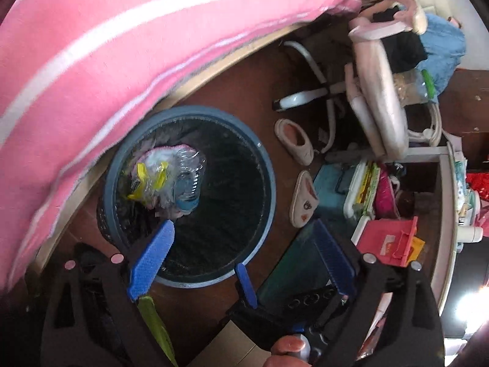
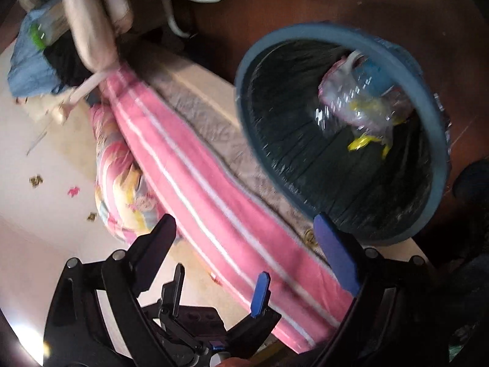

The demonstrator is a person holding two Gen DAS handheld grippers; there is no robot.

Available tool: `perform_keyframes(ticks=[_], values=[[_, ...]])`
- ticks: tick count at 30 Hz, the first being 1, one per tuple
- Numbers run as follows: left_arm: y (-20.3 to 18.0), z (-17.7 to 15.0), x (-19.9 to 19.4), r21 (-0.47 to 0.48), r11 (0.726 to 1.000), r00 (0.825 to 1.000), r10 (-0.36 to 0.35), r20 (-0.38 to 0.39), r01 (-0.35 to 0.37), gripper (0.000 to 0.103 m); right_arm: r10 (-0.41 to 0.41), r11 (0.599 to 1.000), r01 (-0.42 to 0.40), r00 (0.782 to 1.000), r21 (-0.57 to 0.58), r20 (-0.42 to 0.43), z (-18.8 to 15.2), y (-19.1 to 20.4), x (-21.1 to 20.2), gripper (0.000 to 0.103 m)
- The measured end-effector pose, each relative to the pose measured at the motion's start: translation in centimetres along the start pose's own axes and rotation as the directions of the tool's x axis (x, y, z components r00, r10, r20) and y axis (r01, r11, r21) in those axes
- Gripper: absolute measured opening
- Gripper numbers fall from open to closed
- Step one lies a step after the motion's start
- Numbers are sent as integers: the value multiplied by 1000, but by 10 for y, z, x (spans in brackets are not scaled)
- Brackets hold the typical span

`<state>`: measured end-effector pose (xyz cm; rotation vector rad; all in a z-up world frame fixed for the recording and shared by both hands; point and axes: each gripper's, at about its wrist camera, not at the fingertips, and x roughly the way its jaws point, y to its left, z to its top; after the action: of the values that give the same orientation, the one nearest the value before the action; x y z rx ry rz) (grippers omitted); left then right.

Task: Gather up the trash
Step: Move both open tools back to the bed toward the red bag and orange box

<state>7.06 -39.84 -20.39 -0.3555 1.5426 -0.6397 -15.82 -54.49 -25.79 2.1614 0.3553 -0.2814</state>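
Note:
A round blue-grey trash bin point(image 1: 262, 165) with a black liner stands on the brown floor beside the bed. Inside lie a crushed clear plastic bottle point(image 1: 186, 180) and yellow and pink wrappers point(image 1: 143, 177). My left gripper point(image 1: 244, 244) is open and empty, just above the bin's near rim. In the right wrist view the same bin point(image 2: 440, 153) is at the upper right with the bottle and wrappers point(image 2: 360, 104) inside. My right gripper point(image 2: 247, 244) is open and empty over the bed's edge, next to the bin.
A pink striped blanket point(image 1: 107, 61) covers the bed point(image 2: 195, 140). Small scraps point(image 2: 72, 190) lie on the pale sheet. Two slippers point(image 1: 295, 142), a pale chair point(image 1: 379, 98) with clothes, and cluttered shelves point(image 1: 382, 195) stand to the right of the bin.

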Motion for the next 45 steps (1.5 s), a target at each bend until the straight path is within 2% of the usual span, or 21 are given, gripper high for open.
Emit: perform_keyframes(ticks=[4,6,9,12,13,14,19,24,25,26,27,29,30,33,34,36,38,40,41,44,45], values=[[2,-7,-35,-25,997,994,-76,74,78,89,5,994,-12,998,-109,-66,-25,26,9,90],[9,-12,-62,-40,992,984,-112,138,118,89,9,986,-26,995,-165,-104,-43,41,15,90],[14,-18,-103,-32,982,956,-173,239,186,89,7,968,-48,986,-244,-164,-74,66,28,90],[22,-20,-151,9,960,906,-266,329,278,89,-5,943,-68,976,-325,-217,-108,89,40,91],[25,-22,-166,25,951,885,-297,358,309,89,-12,928,-77,972,-365,-234,-125,99,46,91],[33,-24,-188,44,935,852,-341,398,353,90,-16,920,-81,970,-384,-243,-133,103,50,91],[73,-21,-252,30,915,795,-366,483,403,92,-73,876,-80,953,-476,-294,-195,125,94,92],[133,2,-290,-20,938,791,-280,543,346,92,-137,848,-57,937,-527,-322,-237,136,148,93],[145,6,-296,-34,945,789,-252,560,326,92,-116,832,-90,937,-548,-330,-245,145,163,93],[159,11,-299,-53,953,786,-213,581,298,92,-111,813,-101,940,-574,-323,-250,149,170,96],[170,18,-301,-67,960,789,-183,586,272,92,-125,779,-94,946,-620,-301,-257,153,180,96],[189,33,-299,-108,964,811,-141,568,243,92,-194,702,-53,945,-710,-262,-271,157,211,96],[197,44,-295,-133,959,819,-136,557,249,92,-221,687,-44,938,-725,-266,-275,155,224,96],[213,71,-291,-167,941,819,-158,551,294,92,-296,676,-12,911,-737,-286,-282,154,270,96],[219,84,-291,-184,938,820,-149,552,294,92,-335,658,6,898,-753,-285,-286,156,292,96],[225,105,-294,-191,941,819,-130,559,280,92,-342,644,4,896,-765,-283,-286,161,311,96],[233,128,-298,-200,939,810,-119,575,280,92,-344,614,2,901,-789,-265,-288,169,335,96],[248,155,-302,-237,920,798,-119,591,313,92,-348,570,15,910,-822,-225,-287,174,361,96],[254,162,-303,-246,913,793,-122,596,325,92,-352,560,19,911,-829,-216,-287,174,369,96],[274,195,-300,-289,890,789,-115,603,351,92,-380,515,52,909,-856,-173,-289,172,400,96],[279,205,-296,-303,886,793,-110,600,352,92,-382,479,54,911,-876,-153,-294,175,406,96]])
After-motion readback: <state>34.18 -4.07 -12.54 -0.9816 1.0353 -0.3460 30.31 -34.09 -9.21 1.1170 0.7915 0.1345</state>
